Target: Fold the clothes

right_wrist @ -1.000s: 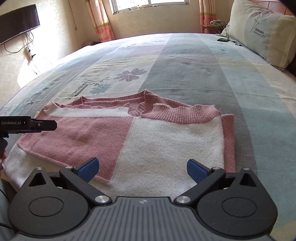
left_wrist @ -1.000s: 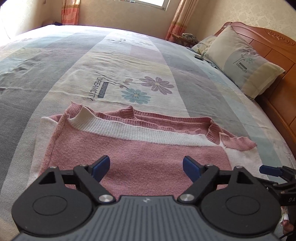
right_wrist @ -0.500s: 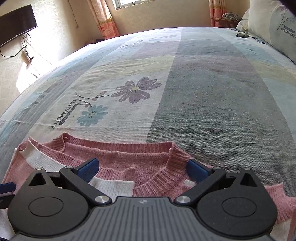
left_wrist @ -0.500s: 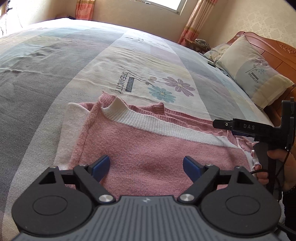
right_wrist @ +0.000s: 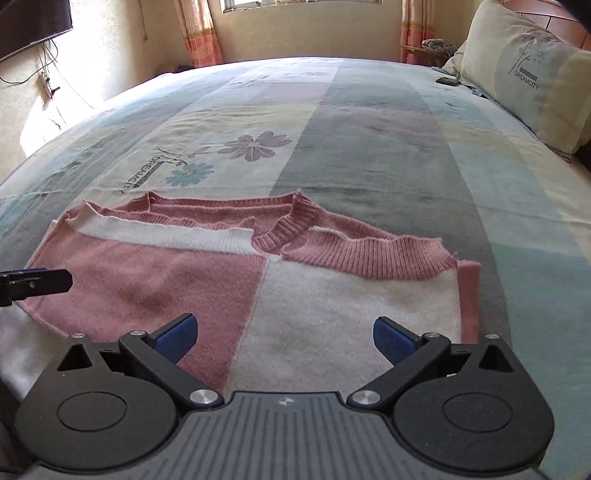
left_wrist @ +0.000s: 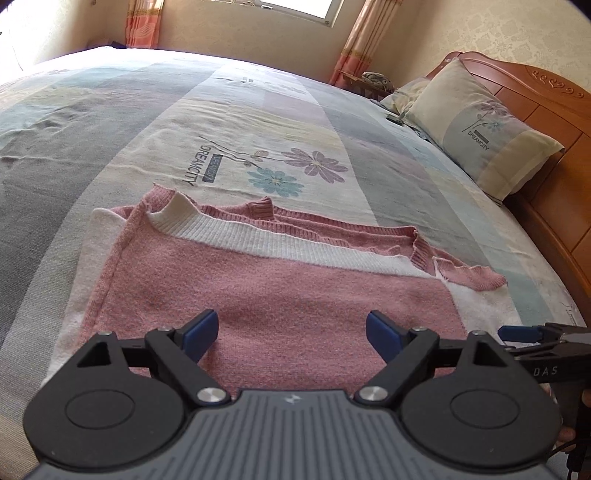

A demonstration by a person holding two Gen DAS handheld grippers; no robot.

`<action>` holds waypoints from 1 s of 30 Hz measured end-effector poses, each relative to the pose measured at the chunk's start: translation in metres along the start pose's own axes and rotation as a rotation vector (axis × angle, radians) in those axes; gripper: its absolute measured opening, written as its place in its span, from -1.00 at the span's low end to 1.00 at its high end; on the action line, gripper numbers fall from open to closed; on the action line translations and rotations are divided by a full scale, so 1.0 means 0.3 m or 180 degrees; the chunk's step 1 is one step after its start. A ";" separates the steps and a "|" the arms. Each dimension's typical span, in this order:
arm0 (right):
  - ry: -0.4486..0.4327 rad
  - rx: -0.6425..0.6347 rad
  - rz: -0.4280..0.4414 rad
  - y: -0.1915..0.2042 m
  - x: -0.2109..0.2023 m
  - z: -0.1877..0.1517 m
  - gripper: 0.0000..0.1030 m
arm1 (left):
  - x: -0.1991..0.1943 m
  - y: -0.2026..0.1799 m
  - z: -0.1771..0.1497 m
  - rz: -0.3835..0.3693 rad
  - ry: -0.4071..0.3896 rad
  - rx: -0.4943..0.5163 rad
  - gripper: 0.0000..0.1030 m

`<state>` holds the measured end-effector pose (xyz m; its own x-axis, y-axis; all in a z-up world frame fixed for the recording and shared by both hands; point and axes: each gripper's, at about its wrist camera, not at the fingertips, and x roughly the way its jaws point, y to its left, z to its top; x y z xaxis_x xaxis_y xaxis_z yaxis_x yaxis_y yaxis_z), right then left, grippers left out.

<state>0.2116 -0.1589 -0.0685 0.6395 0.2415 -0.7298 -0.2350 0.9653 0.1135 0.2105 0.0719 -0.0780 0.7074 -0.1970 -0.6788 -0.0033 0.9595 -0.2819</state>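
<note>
Left gripper (left_wrist: 291,332): jaws spread wide, nothing between the 2 blue pads, poised above the pink panel of the sweater (left_wrist: 280,295). Right gripper (right_wrist: 284,338): jaws equally wide, nothing held, poised over the seam where the pink panel meets the white one. Each gripper shows at the edge of the other's view; whether either touches the knit cannot be told. Sweater lies folded flat near the close edge of the bed, ribbed pink neckline (right_wrist: 295,225) and cuffs along its far edge, white band (left_wrist: 280,243) just in front of them. Surface: bedspread (right_wrist: 369,140) in grey, pale blue and cream blocks, lightly creased, with 2 printed flowers (left_wrist: 295,170) and "DREAMCITY" lettering just beyond the sweater. Pillow (left_wrist: 476,129) with matching print leans against a carved wooden headboard (left_wrist: 554,110) on the right; a small dark object (right_wrist: 447,81) lies on the bedspread near the pillow. Room: patterned cream walls, window (right_wrist: 295,3) on the far wall with pink-orange curtains (right_wrist: 199,33) on both sides, wall-mounted TV (right_wrist: 33,26) with trailing cables at left.
</note>
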 end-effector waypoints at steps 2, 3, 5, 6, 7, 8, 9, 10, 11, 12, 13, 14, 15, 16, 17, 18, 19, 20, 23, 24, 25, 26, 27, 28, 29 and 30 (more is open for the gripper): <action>0.0075 0.0047 -0.0080 -0.007 0.011 -0.050 1.00 | 0.018 -0.007 -0.018 0.0041 0.0046 0.0033 0.69; 0.0112 0.0071 -0.0120 -0.010 0.016 -0.075 1.00 | 0.021 -0.010 -0.025 0.0058 0.0065 0.0049 0.69; 0.0048 0.0122 -0.0104 -0.015 0.013 -0.093 1.00 | -0.012 -0.006 -0.030 0.0066 0.0102 0.0014 0.69; 0.0013 0.0148 -0.0094 -0.018 0.011 -0.101 1.00 | -0.033 -0.002 -0.032 0.0060 0.0114 -0.0016 0.69; -0.0024 0.0168 -0.0065 -0.025 0.007 -0.107 1.00 | -0.058 0.001 -0.034 0.0032 0.0104 -0.0024 0.69; -0.0052 0.0184 -0.0038 -0.032 0.004 -0.110 1.00 | -0.081 0.001 -0.040 0.0002 0.0100 0.0003 0.69; -0.0078 0.0196 -0.0021 -0.036 0.004 -0.112 1.00 | -0.095 -0.002 -0.048 -0.0014 0.0133 0.0041 0.69; -0.0092 0.0189 -0.0021 -0.035 0.005 -0.113 1.00 | -0.110 -0.004 -0.056 -0.0030 0.0167 0.0078 0.69; -0.0098 0.0167 -0.0033 -0.032 0.005 -0.115 1.00 | -0.123 -0.007 -0.064 -0.0042 0.0194 0.0105 0.69; -0.0102 0.0125 -0.0064 -0.024 0.006 -0.117 1.00 | -0.131 -0.008 -0.073 -0.0046 0.0208 0.0113 0.69; -0.0105 0.0081 -0.0097 -0.016 0.006 -0.119 1.00 | -0.140 -0.009 -0.082 -0.0051 0.0223 0.0121 0.69; -0.0123 0.0065 -0.0114 -0.012 0.005 -0.123 1.00 | -0.148 -0.010 -0.091 -0.0055 0.0237 0.0129 0.69; -0.0140 0.0058 -0.0120 -0.011 0.004 -0.127 1.00 | -0.157 -0.012 -0.099 -0.0060 0.0252 0.0137 0.69; -0.0151 0.0046 -0.0114 -0.011 0.001 -0.129 1.00 | -0.166 -0.013 -0.108 -0.0064 0.0266 0.0145 0.69; -0.0160 0.0034 -0.0108 -0.011 -0.001 -0.132 1.00 | -0.174 -0.014 -0.117 -0.0069 0.0281 0.0153 0.69; -0.0131 0.0034 -0.0104 -0.008 -0.017 -0.131 1.00 | -0.183 -0.015 -0.126 -0.0073 0.0295 0.0160 0.69; -0.0099 0.0035 -0.0100 -0.004 -0.033 -0.131 1.00 | -0.191 -0.017 -0.135 -0.0078 0.0310 0.0168 0.69; -0.0067 0.0035 -0.0097 0.000 -0.049 -0.130 1.00 | -0.200 -0.018 -0.143 -0.0082 0.0325 0.0176 0.69; -0.0115 -0.0005 0.0033 0.016 -0.108 -0.149 1.00 | -0.219 -0.023 -0.169 -0.0103 0.0379 0.0197 0.69; -0.0136 -0.0039 0.0069 0.026 -0.124 -0.162 1.00 | -0.207 -0.028 -0.175 -0.0113 0.0433 0.0191 0.69; -0.0142 -0.0064 0.0061 0.034 -0.131 -0.177 1.00 | -0.193 -0.030 -0.184 -0.0087 0.0495 0.0174 0.70; -0.0147 -0.0088 0.0050 0.041 -0.138 -0.192 1.00 | -0.180 -0.031 -0.193 -0.0061 0.0558 0.0158 0.69; -0.0135 -0.0139 0.0001 0.049 -0.136 -0.209 1.00 | -0.172 -0.033 -0.202 -0.0034 0.0599 0.0155 0.69; -0.0121 -0.0192 -0.0050 0.058 -0.134 -0.227 1.00 | -0.178 -0.036 -0.208 -0.0023 0.0588 0.0178 0.69; -0.0107 -0.0244 -0.0102 0.066 -0.132 -0.244 1.00 | -0.191 -0.038 -0.207 -0.0053 0.0563 0.0193 0.69; -0.0105 -0.0311 -0.0149 0.077 -0.133 -0.254 1.00 | -0.205 -0.038 -0.201 -0.0094 0.0538 0.0187 0.69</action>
<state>0.1249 -0.1538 -0.0881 0.6749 0.2011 -0.7100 -0.2736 0.9618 0.0124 0.1242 0.0610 -0.0739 0.5777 -0.2515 -0.7765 0.0605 0.9619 -0.2665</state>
